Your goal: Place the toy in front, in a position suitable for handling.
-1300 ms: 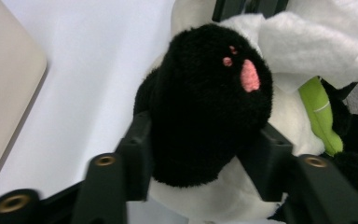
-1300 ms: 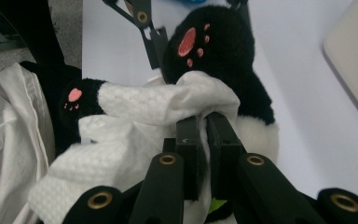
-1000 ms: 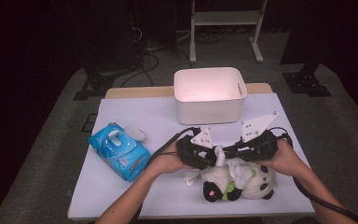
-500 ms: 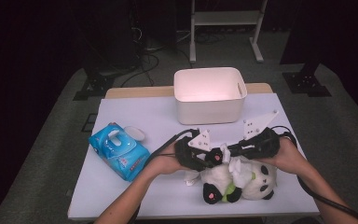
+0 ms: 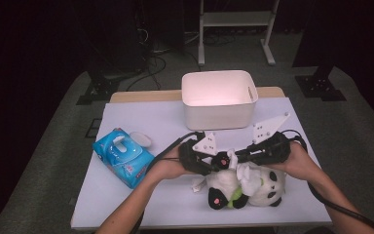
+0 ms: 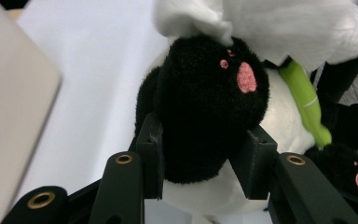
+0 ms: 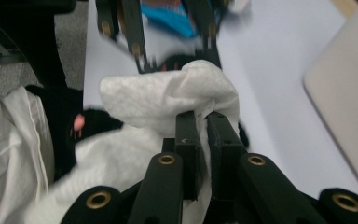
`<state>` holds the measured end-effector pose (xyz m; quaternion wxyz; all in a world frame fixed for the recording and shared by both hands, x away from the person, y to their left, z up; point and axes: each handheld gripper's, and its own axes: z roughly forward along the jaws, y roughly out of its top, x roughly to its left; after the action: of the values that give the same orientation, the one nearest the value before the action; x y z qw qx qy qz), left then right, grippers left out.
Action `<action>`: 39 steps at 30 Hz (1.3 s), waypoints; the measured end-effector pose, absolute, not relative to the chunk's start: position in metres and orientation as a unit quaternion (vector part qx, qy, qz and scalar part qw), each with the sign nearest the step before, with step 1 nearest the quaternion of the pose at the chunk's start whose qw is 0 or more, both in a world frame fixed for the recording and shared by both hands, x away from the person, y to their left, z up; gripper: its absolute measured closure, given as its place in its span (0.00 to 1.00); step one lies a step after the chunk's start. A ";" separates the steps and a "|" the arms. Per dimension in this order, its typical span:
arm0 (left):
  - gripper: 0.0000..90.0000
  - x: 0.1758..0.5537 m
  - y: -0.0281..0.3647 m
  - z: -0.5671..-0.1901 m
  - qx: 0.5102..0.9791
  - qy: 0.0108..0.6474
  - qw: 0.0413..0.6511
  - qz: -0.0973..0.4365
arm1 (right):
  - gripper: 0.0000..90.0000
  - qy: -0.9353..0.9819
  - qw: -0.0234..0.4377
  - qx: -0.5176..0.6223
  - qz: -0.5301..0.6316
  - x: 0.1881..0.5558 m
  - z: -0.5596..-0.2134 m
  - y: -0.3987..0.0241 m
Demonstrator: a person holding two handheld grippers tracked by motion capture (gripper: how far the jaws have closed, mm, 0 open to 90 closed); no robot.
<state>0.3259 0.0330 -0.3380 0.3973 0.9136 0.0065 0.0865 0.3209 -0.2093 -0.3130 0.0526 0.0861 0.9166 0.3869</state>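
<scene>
At the worktop's [image 5: 141, 122] six o'clock edge lies the panda [image 5: 246, 187], long axis three-to-nine; left claw [image 6: 205, 163] clamps its black paw, right claw [image 7: 204, 140] pinches a white wipe [image 7: 168, 100] just above it.

- In the right gripper view, the left gripper [image 7: 168, 42] beyond the white wipe [image 7: 168, 100] is smeared with blur — its jaws run off the top edge.
- The blue wipes pack [image 7: 170, 16] behind it is cut by that edge too.
- In the left gripper view, the wipe [image 6: 279, 23] covers the top of the panda's black paw [image 6: 209, 116].
- The white bin [image 6: 14, 116] left of the paw is a blurred slab — cropped.
</scene>
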 end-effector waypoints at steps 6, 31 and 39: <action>0.65 0.327 0.042 -0.336 0.915 0.013 0.394 0.091 | 0.92 0.921 0.044 0.097 0.375 0.327 -0.323 -0.215; 0.54 0.320 0.031 -0.349 0.916 0.032 0.392 0.078 | 0.93 0.922 0.036 0.089 0.376 0.322 -0.333 -0.197; 0.55 0.316 0.038 -0.349 0.914 0.029 0.398 0.075 | 0.93 0.930 0.047 0.085 0.355 0.322 -0.329 -0.202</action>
<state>0.3164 0.0379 -0.3494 0.3982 0.9138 0.0290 0.0749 0.3222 -0.2016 -0.3286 0.0468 0.0852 0.9299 0.3546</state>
